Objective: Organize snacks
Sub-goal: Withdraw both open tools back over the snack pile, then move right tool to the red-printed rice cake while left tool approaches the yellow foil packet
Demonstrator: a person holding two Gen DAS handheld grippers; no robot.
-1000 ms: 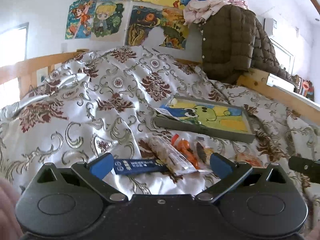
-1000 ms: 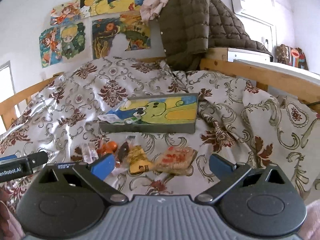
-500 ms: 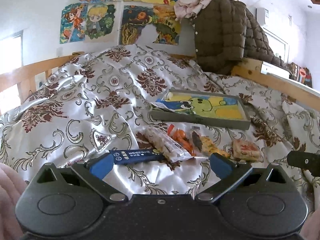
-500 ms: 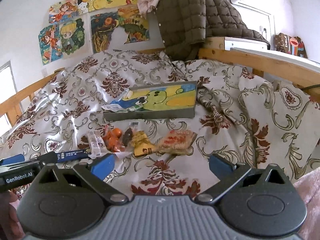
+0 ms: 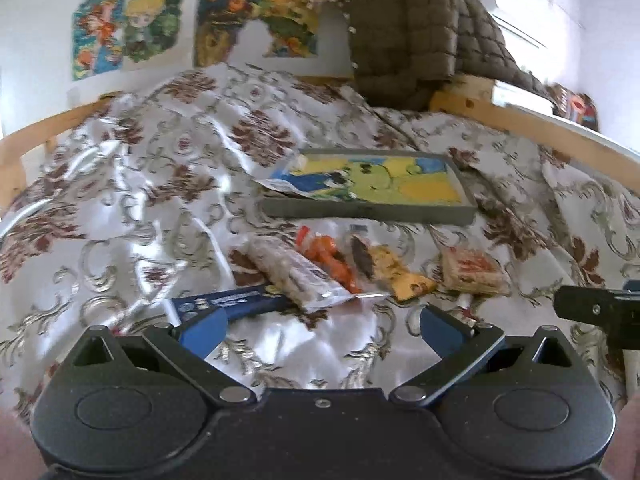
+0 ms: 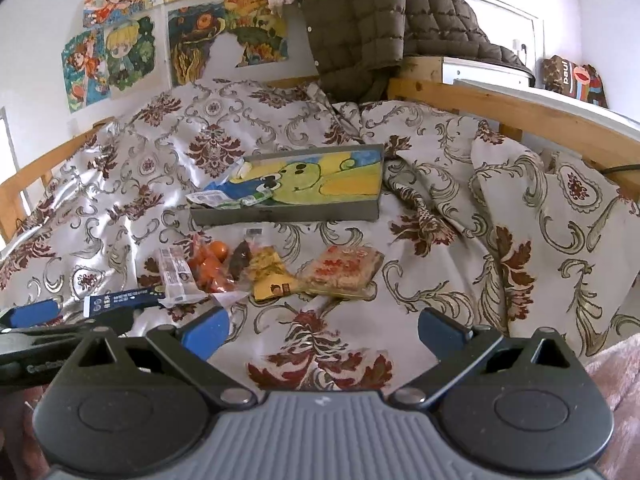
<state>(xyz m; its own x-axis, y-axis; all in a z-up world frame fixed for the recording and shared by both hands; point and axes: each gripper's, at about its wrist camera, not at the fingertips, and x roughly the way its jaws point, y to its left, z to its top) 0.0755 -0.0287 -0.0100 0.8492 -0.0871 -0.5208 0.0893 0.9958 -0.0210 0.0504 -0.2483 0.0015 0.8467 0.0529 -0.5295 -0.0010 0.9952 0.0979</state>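
Left hand-held gripper [image 5: 322, 322] was wide open and empty, right hand-held gripper [image 6: 322, 326] too. Blue snack bar [image 5: 228, 302] lay just beyond the left one's left finger, long axis left-right; other snacks [image 6: 256, 268] lay farther, near the tray [image 6: 288, 212] on the bed [image 6: 440, 208].

"paul" on the patterned bag [image 6: 573, 82] on the shelf, white print on the blue snack bar [image 6: 120, 299] too small to read

A brown quilted jacket [image 6: 372, 20] hangs over the wooden bedframe [image 6: 500, 108] beside cartoon posters [image 6: 116, 56].
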